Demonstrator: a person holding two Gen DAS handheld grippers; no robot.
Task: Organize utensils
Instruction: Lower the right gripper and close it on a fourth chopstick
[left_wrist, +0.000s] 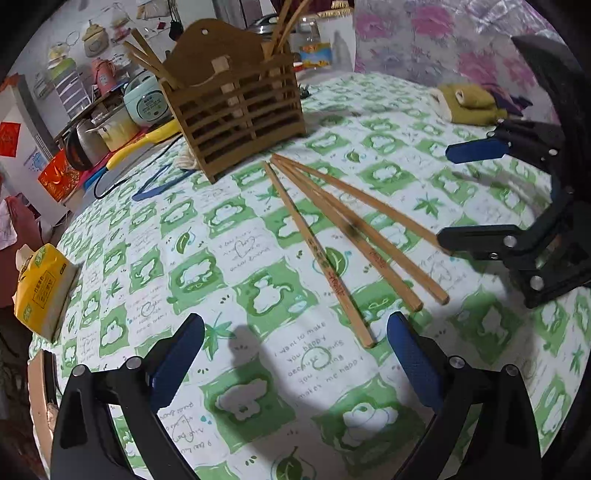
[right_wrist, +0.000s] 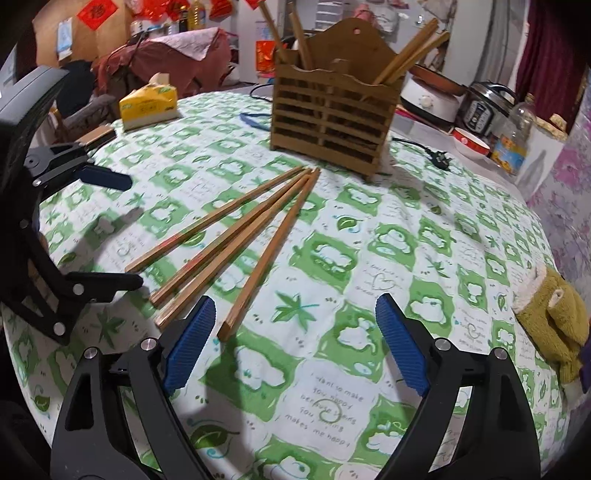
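Table (right_wrist: 424, 236) under a green-patterned cloth, wooden holder (right_wrist: 332, 122) at the far side (some chopsticks already stand in it). Four loose chopsticks (right_wrist: 236, 236) fan out flat, thin tips meeting near the holder, thick ends toward both grippers. Right gripper (right_wrist: 295, 343) wide, empty, thick end of nearest stick just inside its left pad. Left gripper (left_wrist: 295, 362) also wide, empty.

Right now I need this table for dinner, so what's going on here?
A person holding two tongs is sorting chopsticks. Four chopsticks lie fanned on the green cloth, thin ends toward the wooden holder, which already has several standing in it. Both tongs, left and right, hover open and empty over the thick ends. Nothing is picked up yet.
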